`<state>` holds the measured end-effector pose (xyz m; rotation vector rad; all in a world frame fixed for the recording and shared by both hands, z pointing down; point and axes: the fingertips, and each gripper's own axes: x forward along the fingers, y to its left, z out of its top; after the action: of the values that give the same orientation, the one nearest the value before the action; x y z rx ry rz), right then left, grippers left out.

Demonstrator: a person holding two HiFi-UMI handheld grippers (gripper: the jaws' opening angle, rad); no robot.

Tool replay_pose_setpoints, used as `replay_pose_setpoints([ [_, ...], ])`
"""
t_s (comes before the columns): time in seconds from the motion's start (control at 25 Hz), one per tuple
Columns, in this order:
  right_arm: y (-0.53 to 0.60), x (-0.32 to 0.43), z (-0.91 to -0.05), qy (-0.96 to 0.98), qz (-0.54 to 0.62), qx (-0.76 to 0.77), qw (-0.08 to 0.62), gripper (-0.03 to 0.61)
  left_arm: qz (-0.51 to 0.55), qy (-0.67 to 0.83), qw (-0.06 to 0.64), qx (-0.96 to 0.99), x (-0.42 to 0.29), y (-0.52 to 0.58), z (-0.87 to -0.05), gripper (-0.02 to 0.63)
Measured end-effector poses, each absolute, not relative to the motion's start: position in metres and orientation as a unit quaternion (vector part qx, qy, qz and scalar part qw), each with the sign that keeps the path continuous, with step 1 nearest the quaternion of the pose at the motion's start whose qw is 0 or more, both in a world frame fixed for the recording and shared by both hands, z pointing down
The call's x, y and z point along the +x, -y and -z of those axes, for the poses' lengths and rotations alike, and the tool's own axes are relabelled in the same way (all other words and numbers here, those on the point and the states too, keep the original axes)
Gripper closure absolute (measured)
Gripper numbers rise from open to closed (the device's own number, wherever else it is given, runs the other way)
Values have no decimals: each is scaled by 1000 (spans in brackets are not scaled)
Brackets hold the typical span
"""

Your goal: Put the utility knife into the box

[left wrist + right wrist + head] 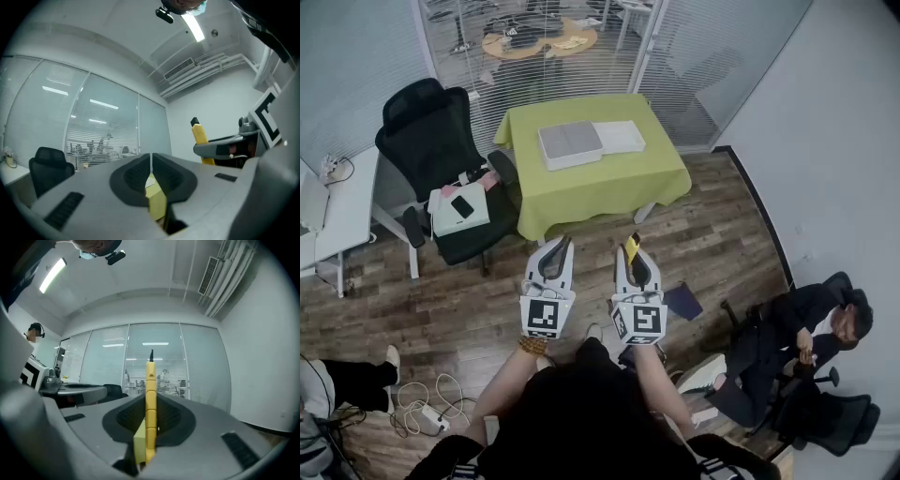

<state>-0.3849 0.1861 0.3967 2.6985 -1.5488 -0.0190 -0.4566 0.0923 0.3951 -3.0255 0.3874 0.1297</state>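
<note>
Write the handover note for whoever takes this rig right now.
Left gripper: jaws together, nothing between them.
Right gripper: shut on the yellow utility knife, whose end sticks out past the jaws.
Both grippers are held over the wooden floor, short of the table with the green cloth.
The box lies on that table, a grey part beside a white part; it looks open, but that is hard to confirm from this far.
Done: knife is in grip.
Left: go to the table, put the knife into the box, release.
</note>
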Motion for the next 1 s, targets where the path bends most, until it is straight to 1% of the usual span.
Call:
replay_pose_setpoints([
  [0.64,-222,-261,-403,505,-8,861,-59,531,-26,-77,67,-994,-317,-143,-411,591],
  [1.0,-230,-205,-411,537,-17,841,-57,531,-14,-105,63,-992,-269,-156,-420,591],
])
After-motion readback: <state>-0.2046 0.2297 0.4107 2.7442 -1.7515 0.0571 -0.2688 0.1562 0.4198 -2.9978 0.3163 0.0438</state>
